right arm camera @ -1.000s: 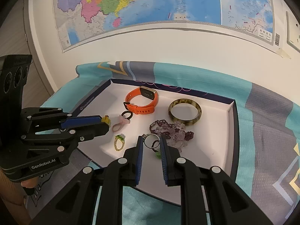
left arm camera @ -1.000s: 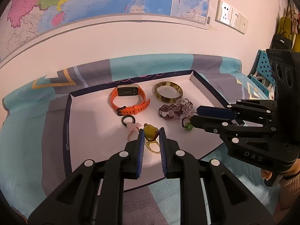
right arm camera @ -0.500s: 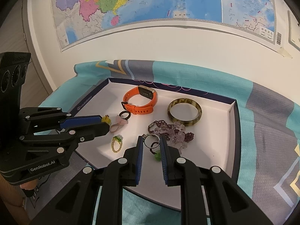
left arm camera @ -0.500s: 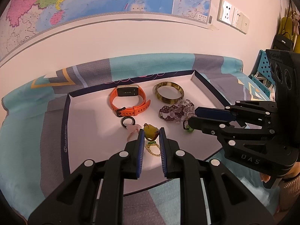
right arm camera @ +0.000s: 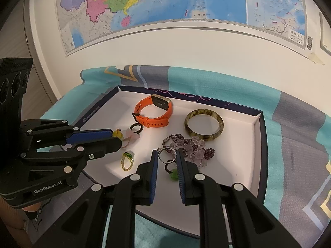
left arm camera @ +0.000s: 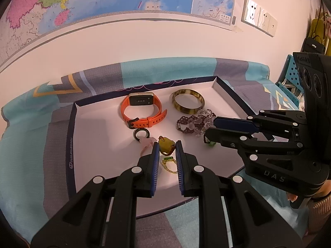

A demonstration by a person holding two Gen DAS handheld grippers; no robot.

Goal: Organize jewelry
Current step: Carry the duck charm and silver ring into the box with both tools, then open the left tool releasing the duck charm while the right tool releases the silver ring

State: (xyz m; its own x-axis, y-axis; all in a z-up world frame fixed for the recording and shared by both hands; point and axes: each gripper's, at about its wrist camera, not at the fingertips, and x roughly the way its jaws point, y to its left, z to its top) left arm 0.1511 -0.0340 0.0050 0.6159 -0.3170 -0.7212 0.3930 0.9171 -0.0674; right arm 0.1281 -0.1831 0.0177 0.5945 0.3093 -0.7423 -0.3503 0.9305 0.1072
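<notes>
A white tray [left arm camera: 99,136] with a dark rim holds the jewelry. My left gripper [left arm camera: 167,145] is shut on a yellow pendant [left arm camera: 166,144] and holds it above a gold ring with green stones [left arm camera: 168,162]. My right gripper [right arm camera: 167,155] is shut on a silver ring [right arm camera: 166,155] above a dark cord with a green bead [right arm camera: 173,173]. An orange watch [left arm camera: 142,109], an amber bangle [left arm camera: 187,101], a black ring [left arm camera: 141,133], a pink charm [left arm camera: 148,142] and purple and clear bead bracelets [left arm camera: 192,124] lie in the tray.
The tray [right arm camera: 238,165] rests on a teal and grey cloth [right arm camera: 293,136] against a white wall with a map [right arm camera: 165,4]. Wall sockets [left arm camera: 259,16] are at the upper right. A blue perforated basket [left arm camera: 289,82] stands at the far right.
Both grippers have drawn back and risen slightly with their items still held. The tray and its jewelry look a little farther off.
</notes>
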